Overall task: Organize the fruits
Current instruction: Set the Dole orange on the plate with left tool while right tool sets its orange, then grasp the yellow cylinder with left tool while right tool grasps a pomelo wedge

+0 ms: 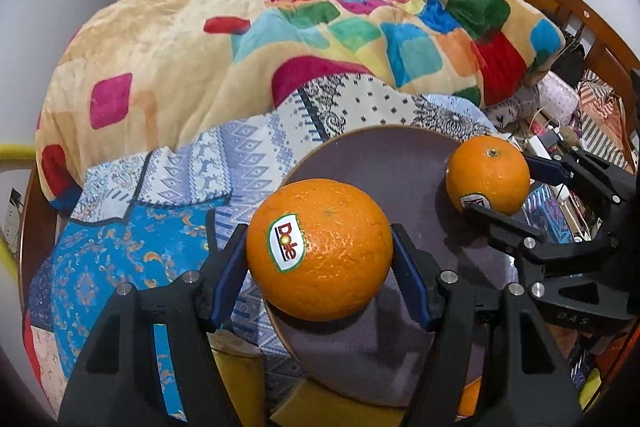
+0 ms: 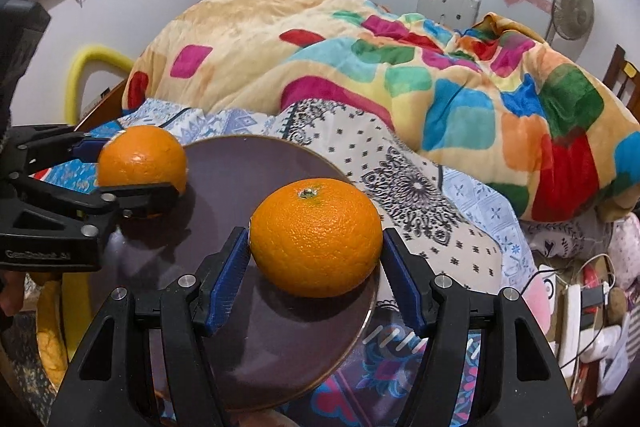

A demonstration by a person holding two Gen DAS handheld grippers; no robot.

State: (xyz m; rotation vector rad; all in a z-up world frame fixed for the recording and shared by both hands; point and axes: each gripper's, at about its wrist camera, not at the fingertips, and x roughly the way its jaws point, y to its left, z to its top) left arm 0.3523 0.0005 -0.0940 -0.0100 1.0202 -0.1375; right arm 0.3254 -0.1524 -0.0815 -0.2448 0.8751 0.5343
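Note:
A round dark purple plate (image 1: 392,163) (image 2: 248,167) lies on the bed. My left gripper (image 1: 319,251) is shut on an orange with a Dole sticker (image 1: 320,247) at the plate's near-left edge; it shows in the right wrist view (image 2: 142,157) at the plate's left. My right gripper (image 2: 316,247) has its blue pads (image 2: 228,275) around a second orange (image 2: 316,239) that rests on the plate's right part; small gaps show beside the fruit. This orange also shows in the left wrist view (image 1: 488,173), between the right gripper's fingers (image 1: 500,223).
A patterned bedsheet (image 1: 248,155) and a bunched multicoloured blanket (image 1: 280,39) cover the bed behind the plate. Wooden bed rails (image 1: 560,7), cables and clutter (image 2: 580,299) lie to the right. A yellow foam tube (image 2: 92,63) stands at the left.

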